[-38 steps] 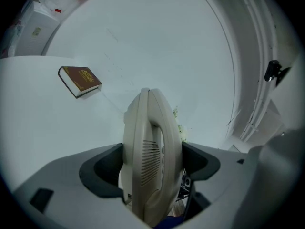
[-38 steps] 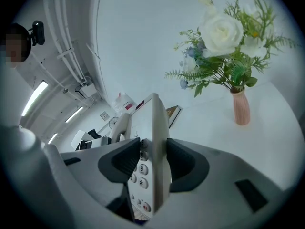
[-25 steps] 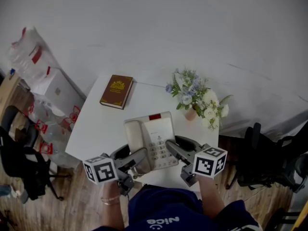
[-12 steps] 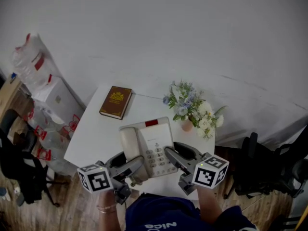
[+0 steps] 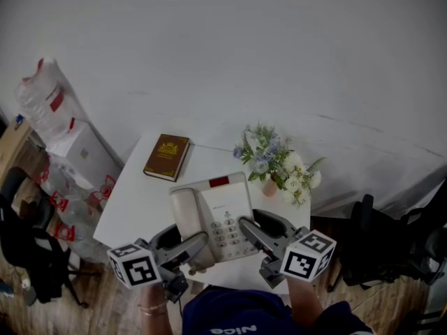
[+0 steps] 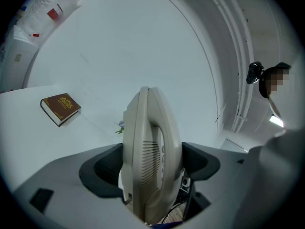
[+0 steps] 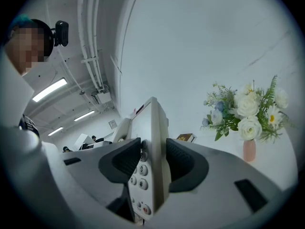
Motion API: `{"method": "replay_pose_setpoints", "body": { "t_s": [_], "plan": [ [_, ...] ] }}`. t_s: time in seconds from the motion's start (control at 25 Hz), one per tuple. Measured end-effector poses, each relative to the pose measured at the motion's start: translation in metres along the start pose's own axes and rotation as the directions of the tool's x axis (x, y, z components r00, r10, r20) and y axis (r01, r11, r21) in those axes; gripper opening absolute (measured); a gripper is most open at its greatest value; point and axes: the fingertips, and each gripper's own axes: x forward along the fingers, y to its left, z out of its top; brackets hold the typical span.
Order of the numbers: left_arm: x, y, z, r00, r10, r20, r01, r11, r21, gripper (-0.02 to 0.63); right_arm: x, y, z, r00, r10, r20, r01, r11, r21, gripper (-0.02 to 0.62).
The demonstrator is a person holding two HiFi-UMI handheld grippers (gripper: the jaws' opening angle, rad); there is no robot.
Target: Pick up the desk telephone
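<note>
Table (image 5: 129, 204): white, left side bare right out to edge, plenty of room there.

Phone (image 5: 222, 213): over near edge, looks clear of tabletop, pinched from both sides.

Left gripper (image 6: 150, 168): jaws clamped on handset side of phone.

Right gripper (image 7: 152, 165): jaws wide but tight on keypad side.

Flowers (image 5: 277, 165): far right corner, near phone's back corner, tight spot.

Book (image 5: 167, 157): far left corner, well apart from phone.
</note>
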Motion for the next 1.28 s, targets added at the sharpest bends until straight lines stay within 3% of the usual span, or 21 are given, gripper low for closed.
{"method": "replay_pose_setpoints", "body": {
  "t_s": [0.48,1.28],
  "plan": [
    [0.004,0.005,-0.007,1.0,-0.009,-0.026,0.009,1.0,0.023,0.39,-0.001,-0.006,-0.009,0.999,-0.048,0.01,0.048,0.999,-0.017,0.176],
    [0.002,0.016,-0.009,1.0,-0.006,-0.028,0.007,1.0,0.021,0.39,0.005,-0.008,-0.016,0.998,-0.056,0.01,0.056,0.998,-0.023,0.173]
  ]
}}
